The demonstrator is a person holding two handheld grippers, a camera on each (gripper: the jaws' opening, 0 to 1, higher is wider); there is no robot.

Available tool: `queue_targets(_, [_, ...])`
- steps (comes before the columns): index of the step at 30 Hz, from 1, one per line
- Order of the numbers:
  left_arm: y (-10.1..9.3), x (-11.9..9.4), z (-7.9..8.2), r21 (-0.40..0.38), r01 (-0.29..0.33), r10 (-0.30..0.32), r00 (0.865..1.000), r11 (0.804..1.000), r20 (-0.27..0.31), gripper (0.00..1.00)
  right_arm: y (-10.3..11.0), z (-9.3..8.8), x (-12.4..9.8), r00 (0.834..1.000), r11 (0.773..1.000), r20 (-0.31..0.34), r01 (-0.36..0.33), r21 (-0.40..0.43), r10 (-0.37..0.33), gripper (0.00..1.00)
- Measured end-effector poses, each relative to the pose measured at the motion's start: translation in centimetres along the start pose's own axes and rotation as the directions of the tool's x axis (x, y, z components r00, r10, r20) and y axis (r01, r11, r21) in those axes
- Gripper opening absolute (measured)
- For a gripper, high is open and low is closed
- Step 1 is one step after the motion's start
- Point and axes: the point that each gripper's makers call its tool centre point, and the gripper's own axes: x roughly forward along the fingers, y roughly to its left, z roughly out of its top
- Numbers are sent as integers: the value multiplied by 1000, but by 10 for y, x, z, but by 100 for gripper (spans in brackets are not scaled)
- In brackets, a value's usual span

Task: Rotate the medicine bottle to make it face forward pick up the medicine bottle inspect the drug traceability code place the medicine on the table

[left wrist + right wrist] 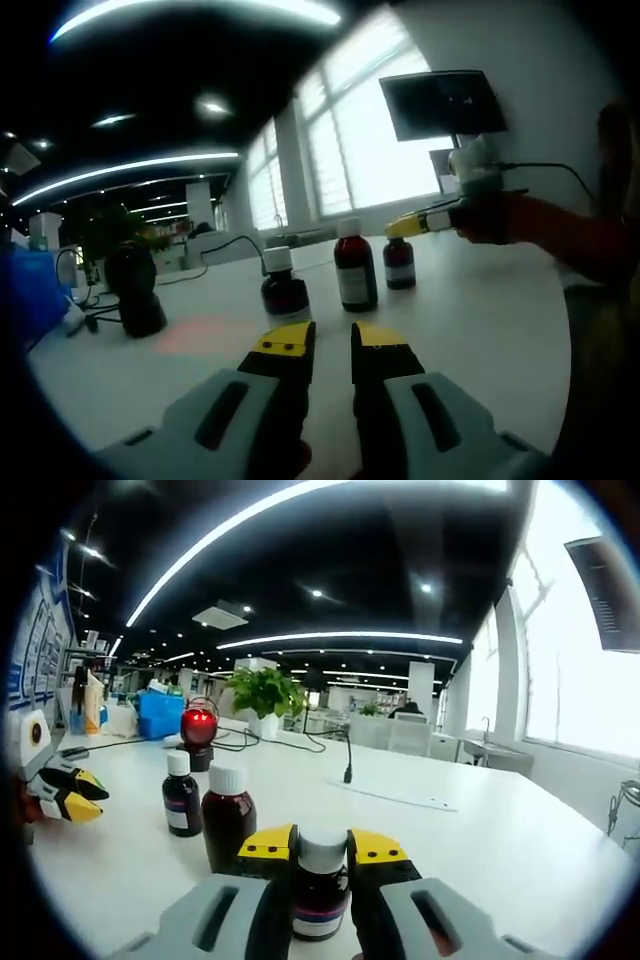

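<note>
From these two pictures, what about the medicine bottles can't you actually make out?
- Held bottle, right gripper view: the right gripper's jaws cover its sides, and the label print is too small to read, so no traceability code.
- Three bottles, left gripper view: labels blurred.
- Left gripper: jaws close together; open or shut unclear.

White table [520, 830]: three dark medicine bottles [356, 265] at centre; black scanner stand [133, 290] at 9 o'clock; potted plant [266, 695] at 12.
</note>
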Motion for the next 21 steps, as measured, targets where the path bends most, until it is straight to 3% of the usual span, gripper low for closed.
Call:
queue_targets(16, [-2, -1, 1, 0, 2, -2, 1000, 1000, 1, 8, -4, -1, -2, 996, 996, -6, 94, 2, -94, 16])
queue_targets(21, [-1, 0, 1, 0, 2, -2, 1000, 1000, 1, 8, -3, -1, -2, 996, 995, 1, 89, -45, -89, 17])
